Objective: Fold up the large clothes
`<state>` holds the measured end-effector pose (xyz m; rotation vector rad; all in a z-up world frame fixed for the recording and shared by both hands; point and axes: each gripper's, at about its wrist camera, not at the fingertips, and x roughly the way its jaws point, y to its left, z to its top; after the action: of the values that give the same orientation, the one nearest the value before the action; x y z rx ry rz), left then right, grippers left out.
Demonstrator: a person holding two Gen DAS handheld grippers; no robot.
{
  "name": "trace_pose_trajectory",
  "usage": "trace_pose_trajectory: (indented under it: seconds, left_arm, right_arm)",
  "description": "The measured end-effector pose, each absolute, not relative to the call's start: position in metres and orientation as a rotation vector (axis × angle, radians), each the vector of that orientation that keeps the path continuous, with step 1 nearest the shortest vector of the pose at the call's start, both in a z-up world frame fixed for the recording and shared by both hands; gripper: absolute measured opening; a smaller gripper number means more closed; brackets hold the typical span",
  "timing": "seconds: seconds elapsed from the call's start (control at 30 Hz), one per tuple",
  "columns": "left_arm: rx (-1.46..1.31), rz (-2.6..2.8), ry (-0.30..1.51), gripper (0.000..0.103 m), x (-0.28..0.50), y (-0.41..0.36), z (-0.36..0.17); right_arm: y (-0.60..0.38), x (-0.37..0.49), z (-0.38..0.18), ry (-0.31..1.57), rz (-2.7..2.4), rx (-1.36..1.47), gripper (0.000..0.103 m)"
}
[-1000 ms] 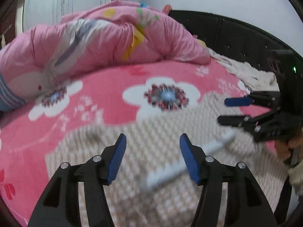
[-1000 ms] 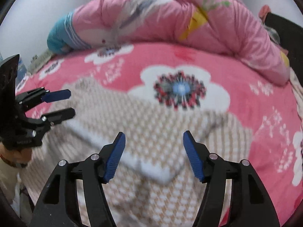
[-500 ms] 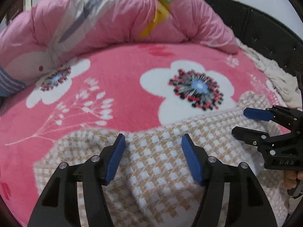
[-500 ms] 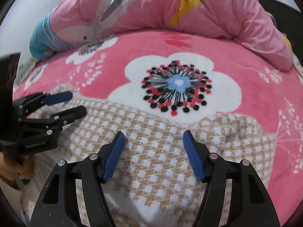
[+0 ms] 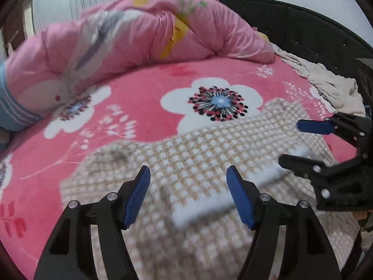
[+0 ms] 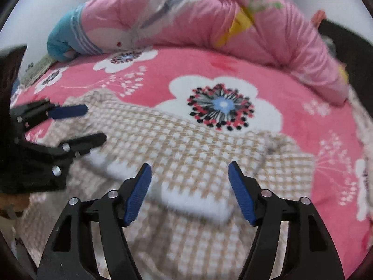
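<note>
A beige-and-white checked garment [image 5: 200, 154] [image 6: 186, 144] lies spread on the pink bed, with a white band [image 5: 209, 207] [image 6: 198, 200] across its near part. My left gripper [image 5: 187, 175] hovers over the band; its jaws are opening and grip nothing. My right gripper [image 6: 189, 170] hangs over the same band, its jaws also opening and holding nothing. Each shows in the other's view: the right gripper [image 5: 291, 142] at the garment's right side, the left gripper [image 6: 94, 123] at its left side. The pictures are blurred by motion.
A pink blanket with big white flowers [image 5: 219, 102] [image 6: 221, 105] covers the bed. A rolled pink quilt [image 5: 139, 39] [image 6: 198, 21] lies along the far side, a blue pillow [image 6: 63, 39] at its left end. A black headboard [image 5: 303, 30] and a crumpled cream cloth [image 5: 331, 86] border the right.
Both grippers went forward to the garment's far edge and have come back toward me, so the white band shows again. Both pairs of jaws stand wider than before.
</note>
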<state>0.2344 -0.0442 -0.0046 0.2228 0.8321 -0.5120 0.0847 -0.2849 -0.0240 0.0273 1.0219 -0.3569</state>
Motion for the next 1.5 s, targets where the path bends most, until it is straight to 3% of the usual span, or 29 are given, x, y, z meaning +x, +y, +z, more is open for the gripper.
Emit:
trace_pose_trajectory:
  seconds: [0.13, 0.27, 0.5, 0.83, 1.2, 1.5]
  left_arm:
    - [0.236, -0.471, 0.840, 0.076, 0.190, -0.029, 0.004]
    - [0.164, -0.422, 0.856, 0.085, 0.148, -0.004, 0.004]
    - [0.136, -0.313, 0.900, 0.091, 0.085, 0.023, -0.012]
    - [0.118, -0.217, 0.990, 0.093, 0.062, 0.034, -0.062]
    - [0.100, -0.209, 0.967, 0.096, 0.059, 0.036, -0.064]
    - [0.059, -0.227, 0.912, 0.096, 0.051, 0.045, -0.053]
  right_arm:
    - [-0.265, 0.046, -0.012, 1.017, -0.339, 0.052, 0.086]
    - [-0.246, 0.012, -0.005, 1.014, -0.320, 0.082, 0.093]
    - [-0.214, -0.039, -0.011, 1.038, -0.312, 0.135, 0.093]
    - [-0.214, -0.074, -0.056, 1.101, -0.369, 0.186, 0.095]
    - [-0.206, -0.072, -0.033, 1.016, -0.340, 0.202, 0.095]
    - [-0.211, -0.064, -0.058, 1.057, -0.318, 0.237, 0.095]
